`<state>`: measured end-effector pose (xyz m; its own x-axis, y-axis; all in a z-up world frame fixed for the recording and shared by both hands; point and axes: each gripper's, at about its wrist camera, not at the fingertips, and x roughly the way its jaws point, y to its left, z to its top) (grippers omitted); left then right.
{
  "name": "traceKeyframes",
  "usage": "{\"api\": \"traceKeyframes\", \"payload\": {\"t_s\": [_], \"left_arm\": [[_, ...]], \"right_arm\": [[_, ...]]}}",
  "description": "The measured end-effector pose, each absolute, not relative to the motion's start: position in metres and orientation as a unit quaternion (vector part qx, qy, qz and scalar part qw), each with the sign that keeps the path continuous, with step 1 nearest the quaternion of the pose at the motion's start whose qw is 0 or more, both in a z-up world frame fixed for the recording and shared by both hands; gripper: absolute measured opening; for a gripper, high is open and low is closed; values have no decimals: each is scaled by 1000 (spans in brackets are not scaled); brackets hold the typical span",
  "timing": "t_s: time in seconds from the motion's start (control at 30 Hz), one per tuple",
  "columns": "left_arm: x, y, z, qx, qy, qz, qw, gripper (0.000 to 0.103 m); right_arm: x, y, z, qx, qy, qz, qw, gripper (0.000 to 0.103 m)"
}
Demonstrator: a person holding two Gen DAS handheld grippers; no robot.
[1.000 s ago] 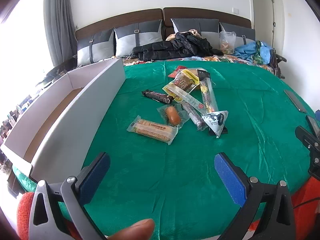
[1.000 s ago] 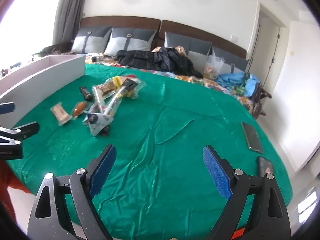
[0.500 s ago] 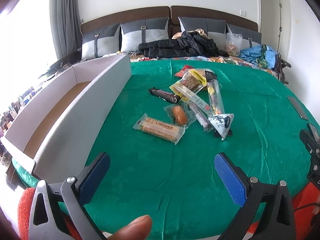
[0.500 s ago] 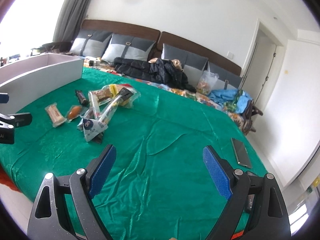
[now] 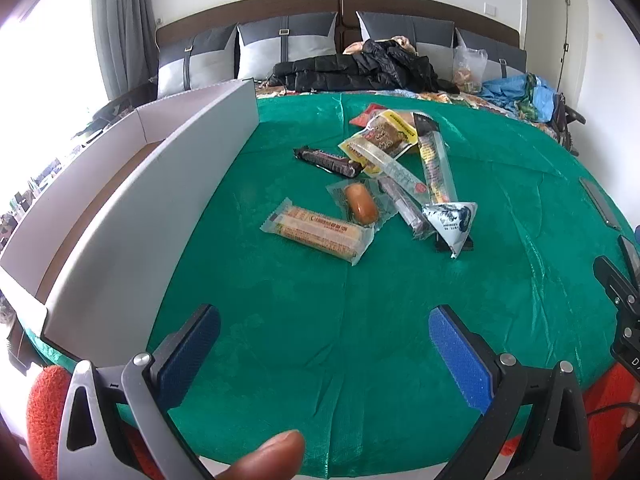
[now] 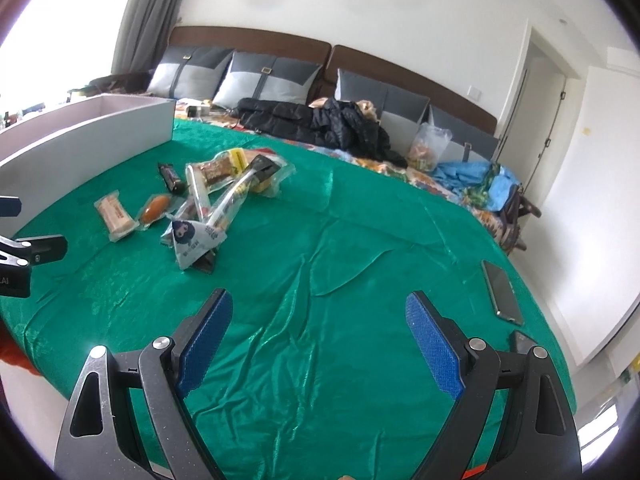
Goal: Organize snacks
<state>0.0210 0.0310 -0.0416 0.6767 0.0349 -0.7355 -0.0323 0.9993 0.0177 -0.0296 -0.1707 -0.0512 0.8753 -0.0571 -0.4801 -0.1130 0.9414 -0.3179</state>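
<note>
Both claws spread, empty: left claw [image 5: 324,344], right claw [image 6: 316,336] | snacks [image 5: 384,184] beside box [image 5: 160,200] | start with the wafer pack [image 5: 320,230], nearest the box; pinch it across its width.

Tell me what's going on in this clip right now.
A person holds two grippers over a green satin cloth. The left gripper and right gripper both hover with jaws open and empty. A pile of wrapped snacks lies untouched mid-table, beside a long white cardboard box that looks empty where visible. Nothing is sorted yet.
</note>
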Motion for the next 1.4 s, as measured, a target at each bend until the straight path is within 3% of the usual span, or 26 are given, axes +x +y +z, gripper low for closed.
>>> {"api": "traceKeyframes", "payload": {"t_s": [1.4], "left_arm": [[26, 35, -50, -8, 427, 12, 904, 103]], "right_arm": [[-23, -171, -58, -164, 272, 24, 948, 90]]}}
